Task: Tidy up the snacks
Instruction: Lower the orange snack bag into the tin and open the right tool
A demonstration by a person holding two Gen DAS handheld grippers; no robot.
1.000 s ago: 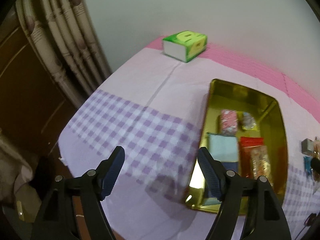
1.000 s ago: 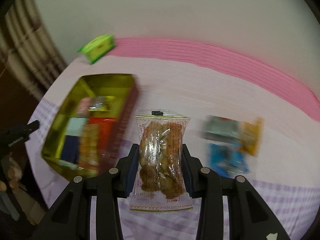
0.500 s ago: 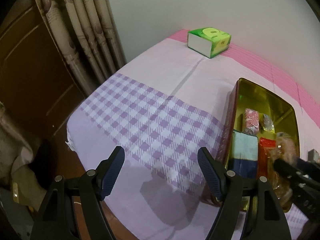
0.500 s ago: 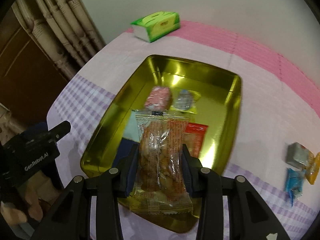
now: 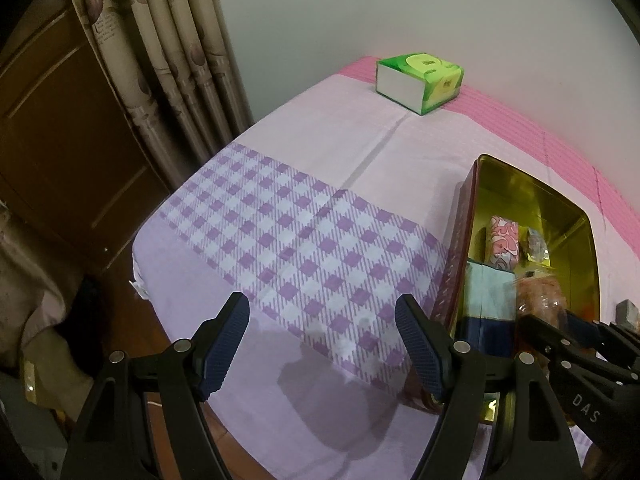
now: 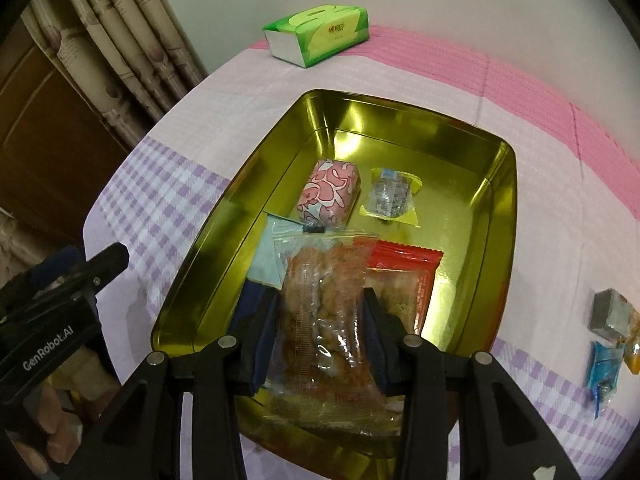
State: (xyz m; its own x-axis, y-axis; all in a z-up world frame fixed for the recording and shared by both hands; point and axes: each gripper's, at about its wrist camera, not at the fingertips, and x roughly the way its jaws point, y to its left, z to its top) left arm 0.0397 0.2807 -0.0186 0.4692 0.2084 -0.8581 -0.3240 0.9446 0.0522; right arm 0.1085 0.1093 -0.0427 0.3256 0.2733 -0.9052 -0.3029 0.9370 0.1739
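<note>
My right gripper (image 6: 322, 332) is shut on a clear packet of brown fried snack (image 6: 324, 304) and holds it over the near end of the gold tin tray (image 6: 500, 216). In the tray lie a pink patterned pack (image 6: 330, 192), a small clear wrapped sweet (image 6: 392, 196), a red packet (image 6: 404, 276) and a light blue packet (image 6: 266, 260). My left gripper (image 5: 322, 348) is open and empty over the checked cloth, left of the tray (image 5: 464, 240). The right gripper (image 5: 568, 344) shows at the left view's right edge.
A green tissue box (image 6: 318, 34) stands at the table's far edge by the wall. Loose snacks, a grey one (image 6: 608, 312) and a blue one (image 6: 604, 364), lie on the cloth right of the tray. Curtains (image 5: 168, 60) hang beyond the table's left edge.
My right gripper carried the snack packet left from the loose snacks to over the tray and lowered it. My left gripper drifted left, away from the tray.
</note>
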